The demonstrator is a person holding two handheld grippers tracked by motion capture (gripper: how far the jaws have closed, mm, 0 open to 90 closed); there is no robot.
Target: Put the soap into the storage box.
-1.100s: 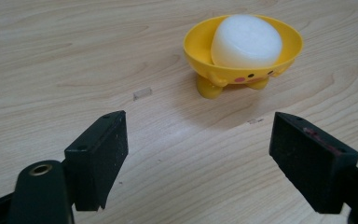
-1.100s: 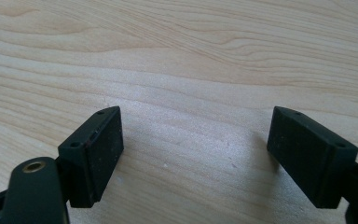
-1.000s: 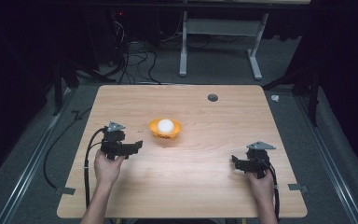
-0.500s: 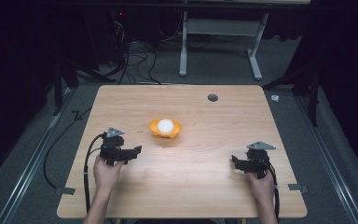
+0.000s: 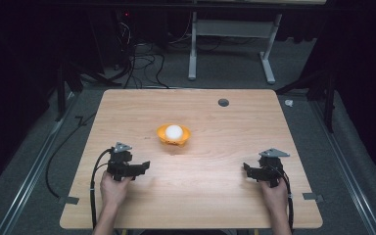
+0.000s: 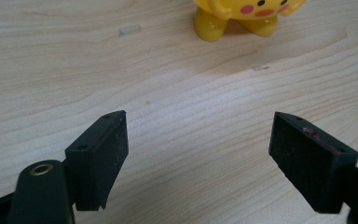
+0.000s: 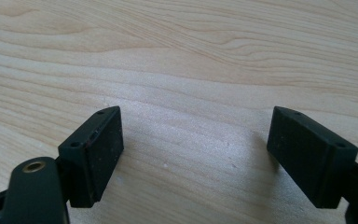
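Near the table's front, left tongs (image 5: pixel 144 165) have dropped back from the yellow toy (image 5: pixel 174 134); both tongs gape empty

1. Stands mid-room: a light wooden table (image 5: pixel 235 122), a round grommet hole (image 5: pixel 223 102) near its far edge.
2. Lies all around: grey carpet (image 5: pixel 39 161).
3. Rises beyond: a white desk frame (image 5: pixel 235 44); left of it, tangled black cables (image 5: pixel 142 58).
4. Fades into darkness at the sides.

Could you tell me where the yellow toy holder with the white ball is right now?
In the high view the yellow toy holder with the white ball stands near the middle of the wooden table, ahead of the left gripper.
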